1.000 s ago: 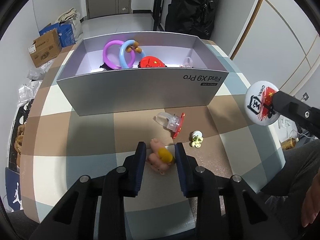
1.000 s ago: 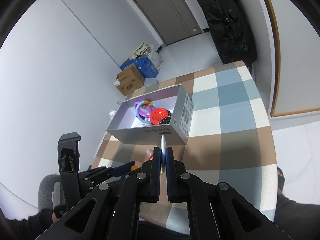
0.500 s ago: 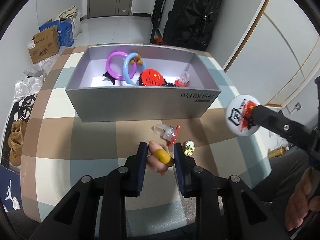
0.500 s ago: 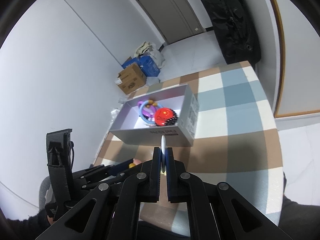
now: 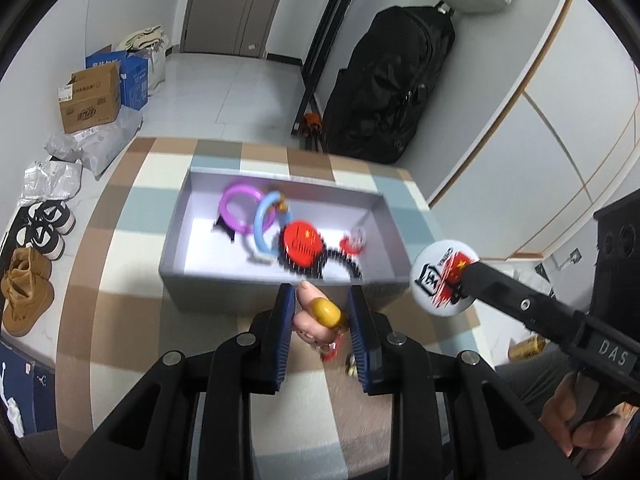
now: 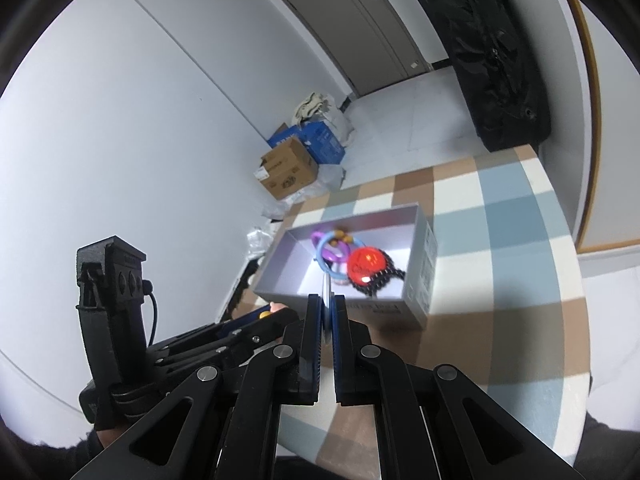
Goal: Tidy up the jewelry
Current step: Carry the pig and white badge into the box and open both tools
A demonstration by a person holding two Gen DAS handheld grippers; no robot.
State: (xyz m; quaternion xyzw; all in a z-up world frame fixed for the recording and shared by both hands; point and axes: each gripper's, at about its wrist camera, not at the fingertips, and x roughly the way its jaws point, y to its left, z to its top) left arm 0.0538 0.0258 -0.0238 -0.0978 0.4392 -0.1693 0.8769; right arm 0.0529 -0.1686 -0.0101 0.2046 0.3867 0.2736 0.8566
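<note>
The left gripper [image 5: 318, 322] was closed narrowly on a pink figurine [image 5: 309, 322] with a yellow ring [image 5: 326, 312] around it, the pads pressing its sides so that it hung clear of the checked tablecloth [image 5: 100, 300]. Just ahead of those fingertips stood the near wall of the grey box [image 5: 224, 292], so the figurine seemed lifted high enough to pass over that rim.

The right gripper [image 6: 327, 312] was shut tight on a white round badge [image 5: 442, 276], seen edge-on between its pads in its own camera. Gripping it by the rim kept its printed face free and probably let it drop flat. From the left gripper it sat to the right, beside the box's near right corner.

Inside the box, beyond both grippers, lay a purple ring [image 5: 240, 210], a blue ring [image 5: 264, 224], a red badge [image 5: 302, 242] on a black beaded bracelet [image 5: 344, 262], and a small clear-and-red piece [image 5: 356, 240]. Both held items were likely bound there too. Small trinkets under the left gripper were too blurred to name.
</note>
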